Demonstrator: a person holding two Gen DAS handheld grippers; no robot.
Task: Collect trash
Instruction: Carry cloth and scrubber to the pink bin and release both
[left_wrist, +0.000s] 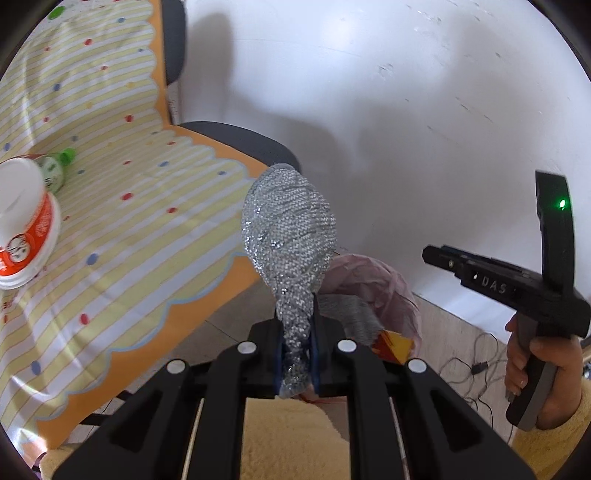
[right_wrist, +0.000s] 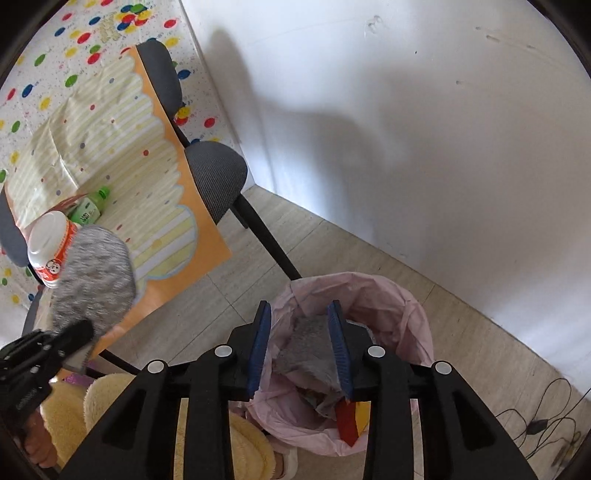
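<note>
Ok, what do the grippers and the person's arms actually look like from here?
Both are black plastic. The right gripper has blue finger pads and round white markers on its linkage. Seen from outside, its pistol-style body carries "DAS" lettering and a green indicator light. The left gripper matches. The sleeves are fluffy pale yellow.

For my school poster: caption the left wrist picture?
Left gripper holds a sparkly silver cloth above the pink trash bag.
</note>
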